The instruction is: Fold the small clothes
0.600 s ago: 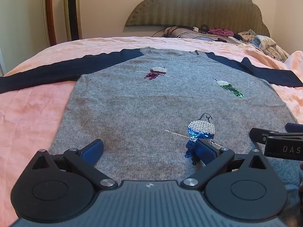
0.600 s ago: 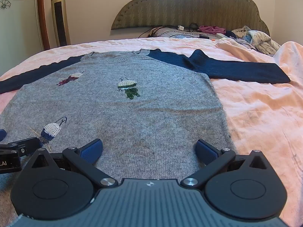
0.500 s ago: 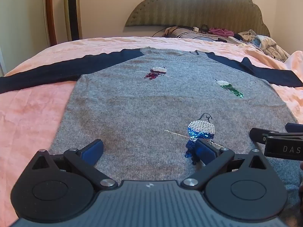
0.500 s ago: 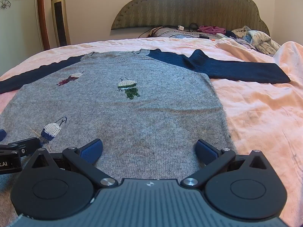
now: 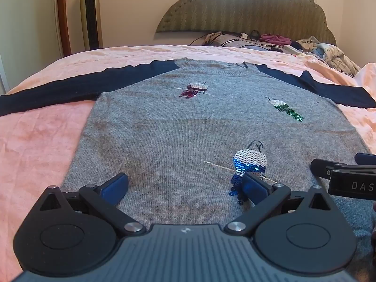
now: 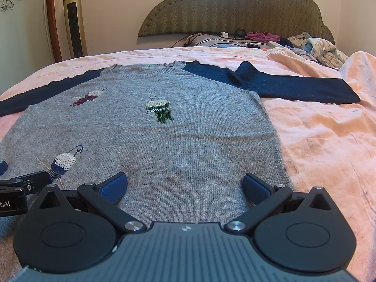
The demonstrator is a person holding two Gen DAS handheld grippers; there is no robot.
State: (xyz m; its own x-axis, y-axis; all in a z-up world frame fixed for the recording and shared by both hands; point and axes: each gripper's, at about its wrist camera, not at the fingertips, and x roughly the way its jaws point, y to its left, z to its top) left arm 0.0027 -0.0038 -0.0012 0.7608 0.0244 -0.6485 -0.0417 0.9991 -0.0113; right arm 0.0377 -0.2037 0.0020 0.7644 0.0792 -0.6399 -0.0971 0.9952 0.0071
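Sweater: your gray sweater [image 5: 188,131] lies flat on the bed, front side up, with the neck far from you and the bottom edge close to you.
Sleeves: both sleeves are dark blue. The left sleeve [image 5: 58,91] goes straight out to the left. The right sleeve [image 6: 293,87] goes out to the right and has a small bump near the shoulder.
Pictures on the sweater: you can see three shiny sequin patches, a dark red one [image 5: 195,89] near the neck, a green one [image 6: 159,110] toward the right side, and a blue and white one [image 5: 249,164] close to the bottom edge.
Left gripper: your left gripper [image 5: 185,184] sits low over the bottom edge of the sweater, on the left half. Its jaws are wide apart and hold nothing. One blue pad [image 5: 255,186] is in front of the blue and white patch.
Right gripper: your right gripper [image 6: 185,184] sits low over the bottom edge, on the right half, just beside the left one. Its jaws are wide apart too, with nothing in them.
Bed: the pink sheet [image 6: 329,141] covers the bed under the sweater.
Far end: a pile of clothes [image 6: 315,47] lies by the green headboard [image 6: 235,7].
Wall side: a tall gold tower fan [image 6: 74,21] stands to the left.
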